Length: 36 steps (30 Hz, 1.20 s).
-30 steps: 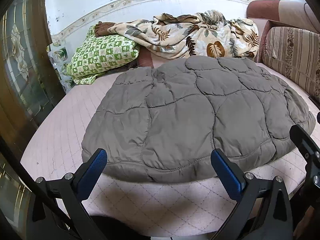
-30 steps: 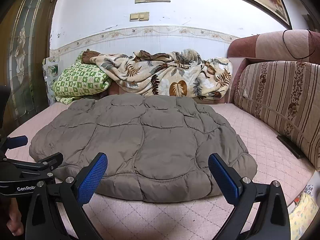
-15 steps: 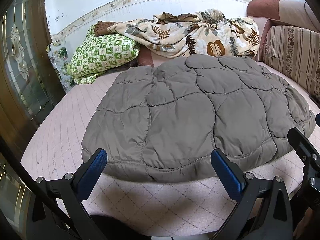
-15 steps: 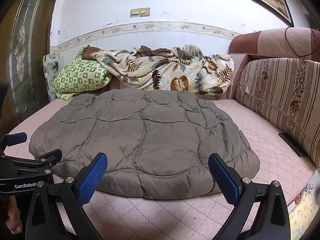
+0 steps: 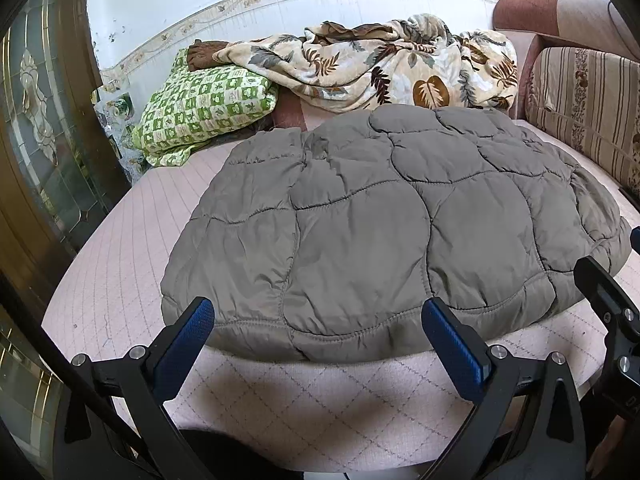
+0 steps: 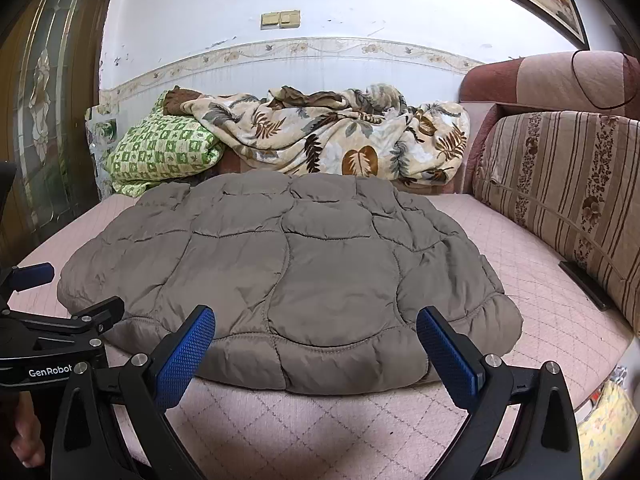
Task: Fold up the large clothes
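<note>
A pink quilted bed [image 5: 120, 248] carries a grey puffy jacket [image 5: 380, 220] mid-surface; a green checked pillow [image 5: 204, 108] and leaf-print blanket [image 5: 380, 68] lie along its far edge.

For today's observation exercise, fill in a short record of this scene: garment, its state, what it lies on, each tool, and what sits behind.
garment: grey quilted coat
state: spread flat, puffy, not yet folded
surface: pink quilted bed cover
left tool: open, at the near hem, holding nothing
right tool: open, at the near hem, holding nothing
behind: green pillow, leaf blanket
right side: striped cushion
</note>
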### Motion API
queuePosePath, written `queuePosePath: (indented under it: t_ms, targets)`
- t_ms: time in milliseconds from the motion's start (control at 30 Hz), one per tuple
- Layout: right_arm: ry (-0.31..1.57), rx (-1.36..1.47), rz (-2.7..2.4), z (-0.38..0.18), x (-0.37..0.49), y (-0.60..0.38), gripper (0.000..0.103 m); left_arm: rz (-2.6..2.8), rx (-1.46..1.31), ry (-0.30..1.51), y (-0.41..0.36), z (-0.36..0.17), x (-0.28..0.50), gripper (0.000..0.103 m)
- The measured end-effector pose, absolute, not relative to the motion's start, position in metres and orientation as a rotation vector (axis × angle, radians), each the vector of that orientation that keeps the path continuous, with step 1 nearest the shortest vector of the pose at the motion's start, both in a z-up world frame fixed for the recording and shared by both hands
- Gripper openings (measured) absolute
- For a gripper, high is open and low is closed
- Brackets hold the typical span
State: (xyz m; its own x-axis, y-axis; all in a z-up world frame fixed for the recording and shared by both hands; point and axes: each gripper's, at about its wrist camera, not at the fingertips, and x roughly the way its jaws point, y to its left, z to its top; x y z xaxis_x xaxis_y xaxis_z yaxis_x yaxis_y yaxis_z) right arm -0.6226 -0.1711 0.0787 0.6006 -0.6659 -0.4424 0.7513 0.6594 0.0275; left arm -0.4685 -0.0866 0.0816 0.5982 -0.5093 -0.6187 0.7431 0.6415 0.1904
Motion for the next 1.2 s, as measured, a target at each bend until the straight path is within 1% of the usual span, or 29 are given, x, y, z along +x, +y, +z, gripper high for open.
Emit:
queuePosePath:
  t_ms: [1200]
  targets:
    - [0.419, 0.223, -0.834, 0.0766, -0.6246, -0.1748, 0.102, -0.748, 0.465, 0.572, -0.0853, 0.0771, -0.4611, 0.103]
